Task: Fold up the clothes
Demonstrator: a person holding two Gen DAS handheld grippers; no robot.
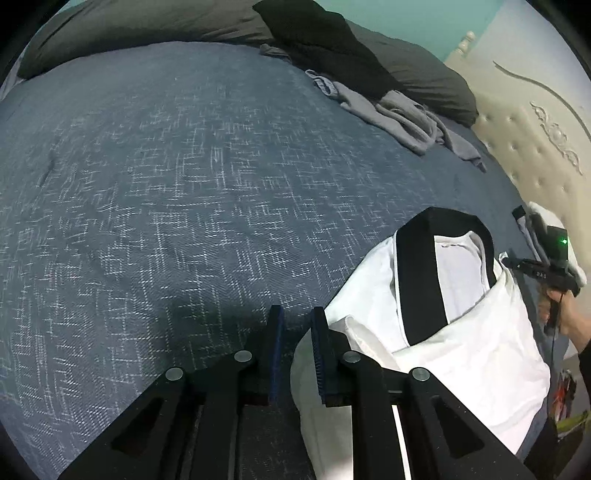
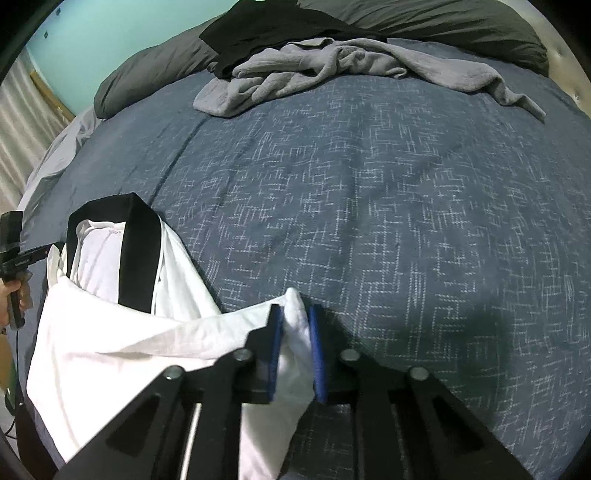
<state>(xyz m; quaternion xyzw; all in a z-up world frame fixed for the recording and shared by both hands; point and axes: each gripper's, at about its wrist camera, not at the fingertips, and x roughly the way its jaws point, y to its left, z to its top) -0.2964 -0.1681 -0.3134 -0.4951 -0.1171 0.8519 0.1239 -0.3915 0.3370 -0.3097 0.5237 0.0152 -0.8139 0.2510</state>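
A: Where's the shirt (image 2: 122, 343)?
B: Near edge of bed (image 2: 369, 206), white w/ black collar band (image 2: 138, 254). Looks partly folded: one side flap laid across the body, collar end pointing up the bed.

A: R gripper (image 2: 295, 350)?
B: Jaws pinching a white corner of the shirt; cloth bunched between the blue pads (image 2: 276, 350).

A: L gripper (image 1: 297, 354)?
B: Jaws nearly together, narrow gap, nothing between them in its own view. Sits at the shirt's edge, right finger over white cloth. R-wrist view shows the unit at the far left of the shirt, jaws not visible there.

A: Handling?
B: Judgement only: thin, light, limp. Will sag and crease, won't hold a fold edge unless it's laid flat. Bedcover is soft and textured, so dragging may rumple both. The band is prob. the stiffest bit.

A: Where to grip?
B: Corners or hem edges, single layer if poss. Mid-panel pinches would take two layers. Two well-apart grips keep the edge taut.

A: Other clothes?
B: Grey garment (image 2: 332, 70) crumpled by the pillows (image 2: 443, 26), black one (image 2: 266, 29) behind it. Both well apart from the shirt.
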